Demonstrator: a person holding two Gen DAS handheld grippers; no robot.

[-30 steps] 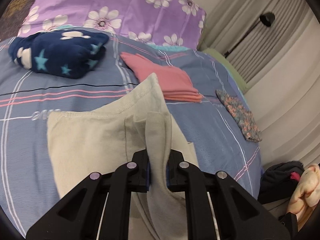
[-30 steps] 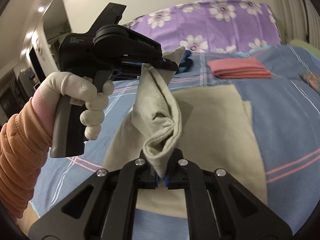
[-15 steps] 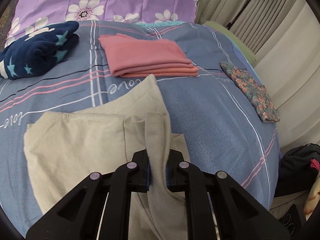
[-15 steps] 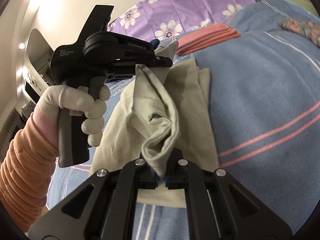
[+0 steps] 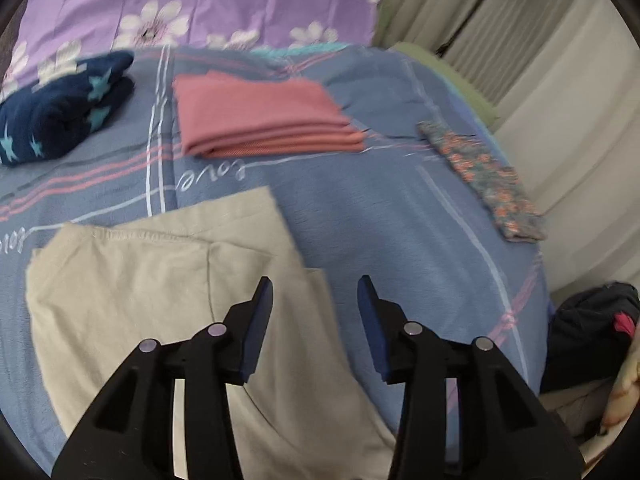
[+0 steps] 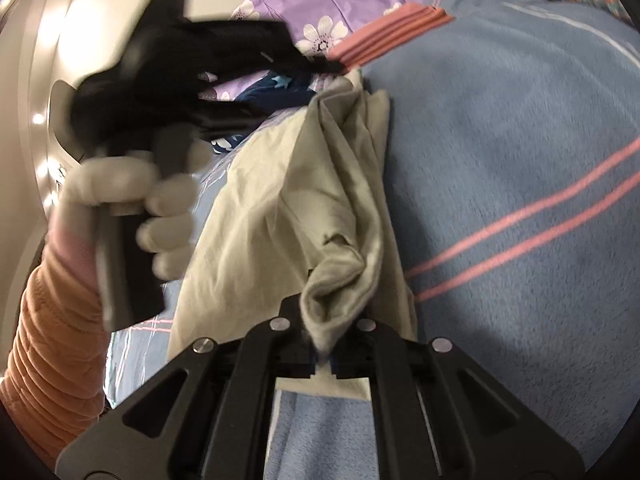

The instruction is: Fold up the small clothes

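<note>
A beige garment (image 5: pixel 160 280) lies mostly flat on the blue striped bedsheet (image 5: pixel 400 220). My left gripper (image 5: pixel 316 292) hovers over the garment's right edge. Its jaws are opening, their blue pads are apart, and no cloth is pinched between them. In the right wrist view, my right gripper (image 6: pixel 324 354) is shut on a bunched corner of the beige garment (image 6: pixel 280 200) and holds it up off the sheet. A white-gloved hand (image 6: pixel 132 184) with an orange sleeve holds the blurred black left gripper above the garment's far end.
A folded pink cloth (image 5: pixel 264 120) lies beyond the beige garment. A navy star-print bundle (image 5: pixel 60 120) sits far left, and a small floral piece (image 5: pixel 484 180) lies right. A purple flowered pillow (image 5: pixel 200 4) is behind. Dark clothes (image 5: pixel 592 328) lie off the bed's right edge.
My left gripper opened and let go of the beige fold, which now lies flat beneath it. My right gripper kept its grip and rolled while moving lower.
</note>
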